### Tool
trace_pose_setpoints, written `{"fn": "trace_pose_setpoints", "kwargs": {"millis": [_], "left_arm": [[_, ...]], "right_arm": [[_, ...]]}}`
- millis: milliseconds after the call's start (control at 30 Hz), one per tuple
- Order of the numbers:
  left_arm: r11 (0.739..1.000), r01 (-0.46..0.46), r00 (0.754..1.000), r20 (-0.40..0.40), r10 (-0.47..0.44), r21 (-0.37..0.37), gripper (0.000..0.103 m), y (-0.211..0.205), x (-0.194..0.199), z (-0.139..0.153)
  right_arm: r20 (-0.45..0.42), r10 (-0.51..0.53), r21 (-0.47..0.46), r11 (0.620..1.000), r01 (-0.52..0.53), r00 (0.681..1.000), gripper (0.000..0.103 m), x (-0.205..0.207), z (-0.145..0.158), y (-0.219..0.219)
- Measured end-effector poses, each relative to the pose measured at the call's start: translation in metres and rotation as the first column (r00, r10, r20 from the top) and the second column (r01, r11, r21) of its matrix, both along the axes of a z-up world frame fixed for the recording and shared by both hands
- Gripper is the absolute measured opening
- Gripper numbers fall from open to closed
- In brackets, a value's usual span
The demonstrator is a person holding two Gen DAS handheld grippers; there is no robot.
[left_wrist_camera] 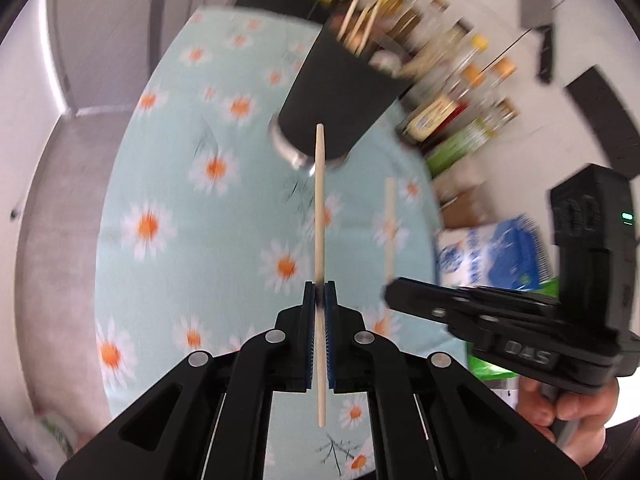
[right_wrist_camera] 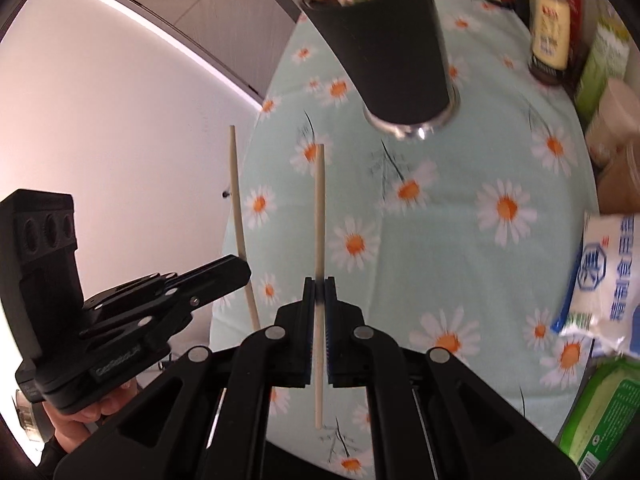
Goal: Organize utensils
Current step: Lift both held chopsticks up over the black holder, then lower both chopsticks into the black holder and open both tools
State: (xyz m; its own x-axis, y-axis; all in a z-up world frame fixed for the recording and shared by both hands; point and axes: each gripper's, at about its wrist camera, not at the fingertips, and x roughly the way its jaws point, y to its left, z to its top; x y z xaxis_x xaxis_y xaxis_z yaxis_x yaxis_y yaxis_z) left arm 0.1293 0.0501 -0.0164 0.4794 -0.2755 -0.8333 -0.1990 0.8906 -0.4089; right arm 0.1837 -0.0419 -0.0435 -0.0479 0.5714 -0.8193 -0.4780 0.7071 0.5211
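My left gripper (left_wrist_camera: 319,292) is shut on a pale wooden chopstick (left_wrist_camera: 320,208) that points ahead at a black utensil cup (left_wrist_camera: 340,92) holding several utensils. My right gripper (right_wrist_camera: 319,288) is shut on a second chopstick (right_wrist_camera: 319,216); the same cup (right_wrist_camera: 388,52) stands ahead of it on the daisy tablecloth (right_wrist_camera: 480,208). Each gripper shows in the other's view: the right one (left_wrist_camera: 390,292) with its chopstick (left_wrist_camera: 390,224), the left one (right_wrist_camera: 244,270) with its chopstick (right_wrist_camera: 238,200). Both are held above the table.
Sauce bottles and jars (left_wrist_camera: 440,116) line the table's far side beside the cup. A blue-white salt bag (right_wrist_camera: 604,276) and a green packet (right_wrist_camera: 600,408) lie at the right. A cleaver (left_wrist_camera: 538,12) hangs on the wall. The table edge (right_wrist_camera: 240,184) drops off at the left.
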Motion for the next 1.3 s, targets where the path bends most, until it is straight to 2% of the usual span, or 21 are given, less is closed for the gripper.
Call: {"fn": "trace_pose_setpoints", "kwargs": {"millis": [167, 333, 467, 633, 733, 800, 833, 933, 1000, 1067, 1200, 1300], "left_arm": [[0.997, 0.058, 0.986, 0.155, -0.067, 0.059, 0.003, 0.006, 0.015, 0.035], [0.993, 0.08, 0.948, 0.301, -0.103, 0.088, 0.003, 0.02, 0.034, 0.062], [0.991, 0.078, 0.904, 0.411, -0.118, 0.112, 0.003, 0.029, 0.052, 0.082], [0.99, 0.08, 0.827, 0.547, -0.129, 0.112, 0.003, 0.038, 0.075, 0.105], [0.993, 0.073, 0.794, 0.597, -0.112, 0.089, 0.003, 0.043, 0.088, 0.111], [0.994, 0.061, 0.765, 0.635, -0.106, 0.093, 0.003, 0.045, 0.096, 0.116], [0.993, 0.048, 0.743, 0.661, -0.106, 0.105, 0.003, 0.045, 0.1, 0.119], [0.993, 0.019, 0.685, 0.722, -0.096, 0.113, 0.003, 0.048, 0.111, 0.124], [0.994, -0.003, 0.658, 0.748, -0.083, 0.112, 0.003, 0.05, 0.119, 0.126], [0.993, -0.017, 0.642, 0.763, -0.077, 0.115, 0.004, 0.051, 0.124, 0.126], [0.991, -0.034, 0.584, 0.808, -0.083, 0.126, 0.004, 0.05, 0.131, 0.127], [0.992, -0.025, 0.582, 0.809, -0.086, 0.123, 0.004, 0.048, 0.139, 0.123]], "right_arm": [[0.119, -0.062, 0.058, 0.997, 0.055, 0.991, 0.005, 0.011, 0.028, 0.015], [0.264, -0.176, 0.144, 0.979, 0.142, 0.948, 0.006, 0.028, 0.057, 0.011], [0.356, -0.304, 0.266, 0.939, 0.216, 0.884, 0.006, 0.044, 0.083, 0.001], [0.409, -0.413, 0.38, 0.888, 0.26, 0.814, 0.006, 0.071, 0.102, -0.007], [0.421, -0.475, 0.442, 0.851, 0.283, 0.773, 0.006, 0.089, 0.11, -0.013], [0.433, -0.502, 0.462, 0.837, 0.294, 0.749, 0.006, 0.095, 0.115, -0.015], [0.439, -0.521, 0.478, 0.825, 0.301, 0.732, 0.006, 0.103, 0.116, -0.017], [0.441, -0.548, 0.491, 0.81, 0.32, 0.711, 0.006, 0.12, 0.116, -0.017], [0.455, -0.563, 0.513, 0.799, 0.313, 0.69, 0.006, 0.128, 0.117, -0.018], [0.484, -0.578, 0.515, 0.795, 0.32, 0.657, 0.006, 0.133, 0.119, -0.017], [0.501, -0.599, 0.53, 0.783, 0.326, 0.624, 0.006, 0.143, 0.117, -0.017], [0.52, -0.604, 0.524, 0.784, 0.334, 0.604, 0.006, 0.149, 0.111, -0.015]]}}
